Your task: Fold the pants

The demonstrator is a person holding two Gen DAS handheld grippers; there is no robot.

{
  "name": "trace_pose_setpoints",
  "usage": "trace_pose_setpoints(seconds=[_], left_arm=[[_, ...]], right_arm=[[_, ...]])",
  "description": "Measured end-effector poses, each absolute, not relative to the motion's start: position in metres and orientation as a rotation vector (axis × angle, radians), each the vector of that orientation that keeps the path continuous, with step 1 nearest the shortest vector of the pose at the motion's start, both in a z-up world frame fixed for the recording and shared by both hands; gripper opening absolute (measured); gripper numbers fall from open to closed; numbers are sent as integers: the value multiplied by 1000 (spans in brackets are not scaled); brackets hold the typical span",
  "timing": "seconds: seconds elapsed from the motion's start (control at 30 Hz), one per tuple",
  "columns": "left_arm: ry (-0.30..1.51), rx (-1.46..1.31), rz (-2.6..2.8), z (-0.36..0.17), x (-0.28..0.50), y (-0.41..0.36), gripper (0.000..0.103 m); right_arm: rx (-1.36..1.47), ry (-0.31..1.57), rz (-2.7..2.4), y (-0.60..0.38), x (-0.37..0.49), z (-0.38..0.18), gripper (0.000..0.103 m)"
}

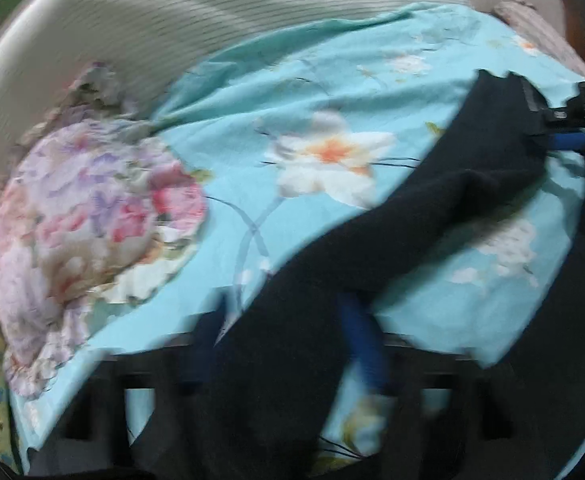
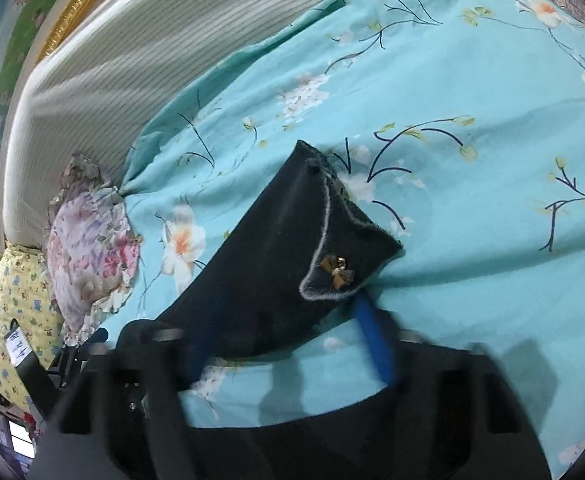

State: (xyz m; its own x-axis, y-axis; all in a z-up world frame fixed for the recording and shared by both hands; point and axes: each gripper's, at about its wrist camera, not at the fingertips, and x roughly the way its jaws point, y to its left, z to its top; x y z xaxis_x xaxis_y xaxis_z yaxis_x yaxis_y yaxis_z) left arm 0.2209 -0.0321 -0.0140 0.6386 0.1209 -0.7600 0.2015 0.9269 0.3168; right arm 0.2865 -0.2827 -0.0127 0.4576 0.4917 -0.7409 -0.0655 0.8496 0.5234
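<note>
The black pants (image 1: 432,208) are held up over a turquoise flowered bedsheet (image 1: 332,80). In the left wrist view, my left gripper (image 1: 288,320) is shut on the dark cloth, with one blue finger (image 1: 362,340) showing beside it. The right gripper (image 1: 548,136) grips the far end of the pants at the right. In the right wrist view, my right gripper (image 2: 288,316) is shut on the pants (image 2: 276,248), whose turned-over waistband carries a small brown bow (image 2: 336,272). The left gripper's body (image 2: 76,352) shows at the lower left.
A floral frilled pillow (image 1: 88,216) lies at the left on the sheet, also in the right wrist view (image 2: 88,248). A yellow patterned pillow (image 2: 16,312) sits beside it. A ribbed beige headboard (image 2: 112,52) runs along the back.
</note>
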Motion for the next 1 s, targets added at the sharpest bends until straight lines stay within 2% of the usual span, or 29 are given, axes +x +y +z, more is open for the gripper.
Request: trace_pose_setpoints(seconds=[0.03,0.07,0.1,0.2,0.5,1.0], left_arm=[[890,397,-60,-14,219,-33,22],[878,405,-63,-12,216,-34,19],[865,410,-75,-9,211,-34,12],[851,382,-118,2,198,-31,9],[815,316,-245,37,140,-27,7],[874,182,-370,38,75,-33,7]], right_arm=[[458,1047,357,-282,287,-13,37],[454,1042,356,-282,286,-12,24],[445,1036,351,-281,285,-10,16],[439,1011,355,-282,280,-1,7],[424,983,377,-290,257,31,6],[484,1021,367,-342,190,34,6]])
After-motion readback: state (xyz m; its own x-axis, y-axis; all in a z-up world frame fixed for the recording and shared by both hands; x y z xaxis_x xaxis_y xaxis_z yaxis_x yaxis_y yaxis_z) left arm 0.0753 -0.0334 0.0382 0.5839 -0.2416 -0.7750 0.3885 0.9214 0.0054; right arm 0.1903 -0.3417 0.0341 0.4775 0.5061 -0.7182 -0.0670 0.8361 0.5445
